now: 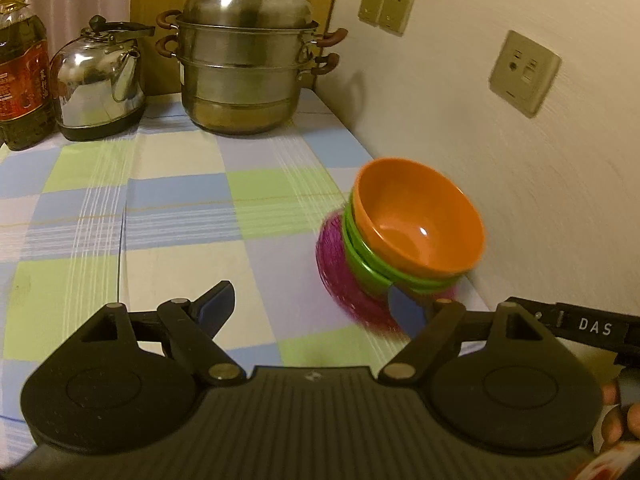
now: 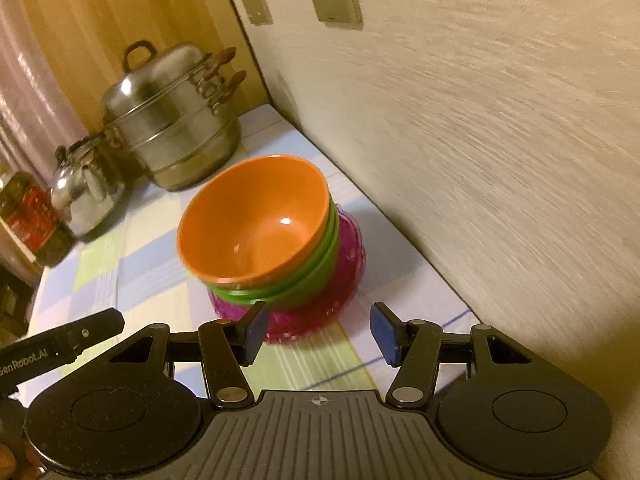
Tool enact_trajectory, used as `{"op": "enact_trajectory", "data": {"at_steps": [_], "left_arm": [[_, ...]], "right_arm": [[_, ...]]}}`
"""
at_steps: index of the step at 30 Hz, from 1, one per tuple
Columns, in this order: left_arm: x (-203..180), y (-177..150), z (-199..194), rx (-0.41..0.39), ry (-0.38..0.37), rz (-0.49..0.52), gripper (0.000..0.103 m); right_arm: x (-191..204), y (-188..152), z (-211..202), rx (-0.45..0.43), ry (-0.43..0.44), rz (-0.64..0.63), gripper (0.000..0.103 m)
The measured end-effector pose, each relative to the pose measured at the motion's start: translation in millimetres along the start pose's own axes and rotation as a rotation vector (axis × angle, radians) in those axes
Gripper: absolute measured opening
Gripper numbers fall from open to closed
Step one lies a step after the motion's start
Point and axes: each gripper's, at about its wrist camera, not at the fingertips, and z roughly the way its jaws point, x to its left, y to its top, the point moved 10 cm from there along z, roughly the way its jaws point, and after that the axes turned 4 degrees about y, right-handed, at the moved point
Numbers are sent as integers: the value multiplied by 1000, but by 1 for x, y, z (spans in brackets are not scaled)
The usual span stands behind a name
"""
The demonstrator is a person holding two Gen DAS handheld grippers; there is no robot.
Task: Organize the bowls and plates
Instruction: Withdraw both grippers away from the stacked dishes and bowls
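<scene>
Three pieces sat nested — orange bowl (image 2: 256,220) in green bowl (image 2: 316,280) on purple plate (image 2: 344,280); both claws, left claw (image 1: 316,304) and right claw (image 2: 320,332), hung released and empty — stacking looked done.

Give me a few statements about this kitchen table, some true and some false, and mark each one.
1. The orange bowl sits on top of the stack. True.
2. The green bowls lie under a pink dish. False: the pink dish is at the bottom, beneath them.
3. The steamer pot has its lid on. True.
4. The kettle stands between the steamer pot and the wall with the sockets. False: it stands on the pot's other side, next to the oil bottle.
5. The right hand-held gripper grips the orange bowl. False: nothing is between its fingers.
</scene>
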Motion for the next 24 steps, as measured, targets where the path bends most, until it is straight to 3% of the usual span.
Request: {"op": "enact_trajectory", "data": {"at_steps": [8,24], "left_arm": [[-4,-28,-24,7,-2,20,81],[8,-70,-60,8,64,25,80]], "right_arm": [[9,-30,-24,9,-44,-102,56],[18,-70,-59,18,-50,-142,56]]}}
